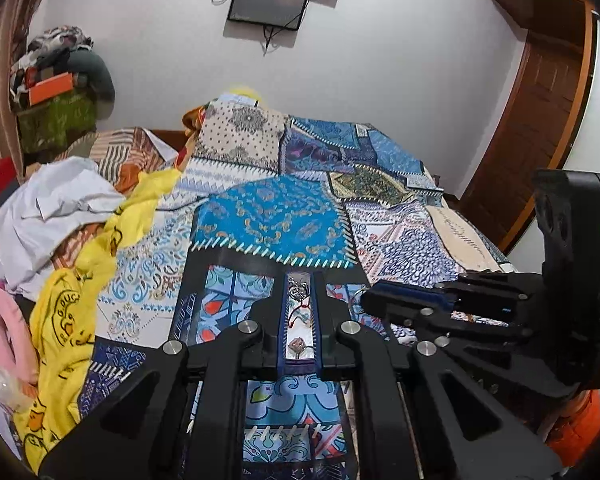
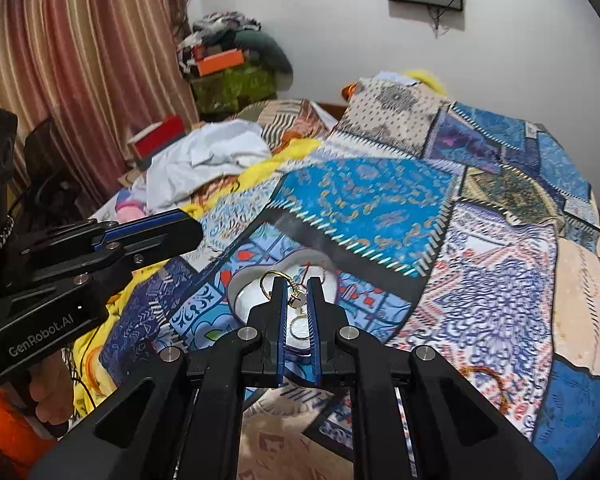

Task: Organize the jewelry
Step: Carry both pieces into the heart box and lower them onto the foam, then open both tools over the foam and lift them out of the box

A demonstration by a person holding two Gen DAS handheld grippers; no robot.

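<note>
Now, in the left wrist view, my left tool (image 1: 299, 280) is drawn narrow, empty, pointing down over the white jewelry dish (image 1: 299, 320) on the bed (image 1: 272, 216). In the right wrist view, my right tool (image 2: 297, 286), equally narrow, hangs above gold hoops (image 2: 274, 280) in that dish. I judge I'm approaching; next I must spread its fingers.

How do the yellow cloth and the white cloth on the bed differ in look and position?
The yellow cloth carries black printed figures; the white cloth is plain. The yellow cloth trails in a long strip toward the near edge of the patchwork bedspread; the white cloth sits bunched in a heap farther back. Both are crumpled and lie to the left of the left gripper.
</note>
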